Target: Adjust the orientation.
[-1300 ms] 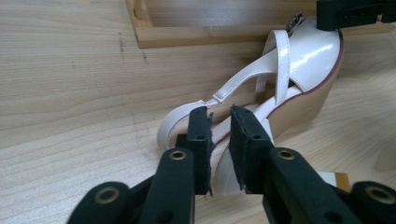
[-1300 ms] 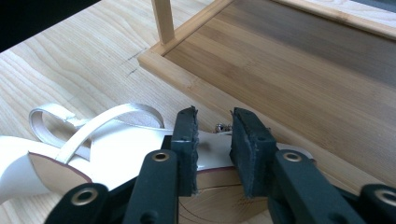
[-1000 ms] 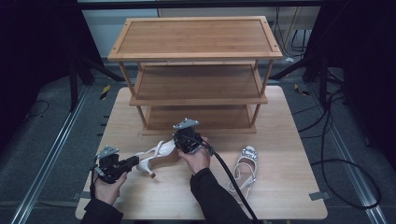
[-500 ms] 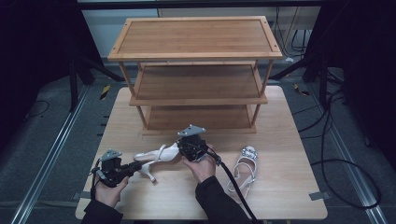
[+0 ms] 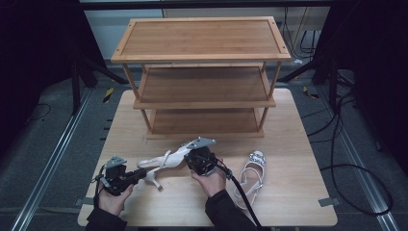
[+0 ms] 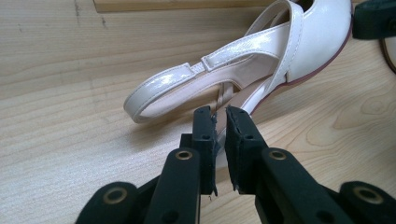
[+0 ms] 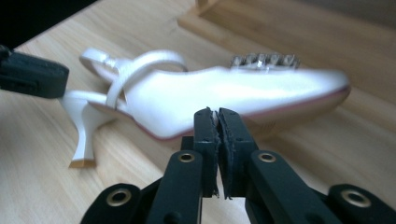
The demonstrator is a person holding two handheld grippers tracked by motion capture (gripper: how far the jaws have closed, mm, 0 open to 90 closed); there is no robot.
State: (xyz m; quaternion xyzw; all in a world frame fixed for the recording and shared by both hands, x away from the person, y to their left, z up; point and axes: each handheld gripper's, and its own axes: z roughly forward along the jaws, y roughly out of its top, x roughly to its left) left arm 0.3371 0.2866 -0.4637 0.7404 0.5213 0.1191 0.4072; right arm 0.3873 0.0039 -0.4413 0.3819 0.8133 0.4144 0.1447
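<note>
Fingers of the left gripper (image 6: 219, 122) are drawn close together and pinch the heel region of the cream slingback shoe (image 5: 166, 161), whose back strap (image 6: 163, 88) loops just beyond the tips. Fingers of the right gripper (image 7: 216, 122) are likewise pressed nearly together and have just been closing, clamped on the shoe's side edge near the sole. In the high view, the shoe sits above the near-left part of the wooden table (image 5: 298, 192), between the two grippers, toe pointing toward the right gripper. Its jewelled trim (image 7: 264, 60) lies on the toe. A three-tier wooden rack (image 5: 202, 77) stands on the far half. A second, strappy sandal (image 5: 250, 173) lies to the right, apart.
</note>
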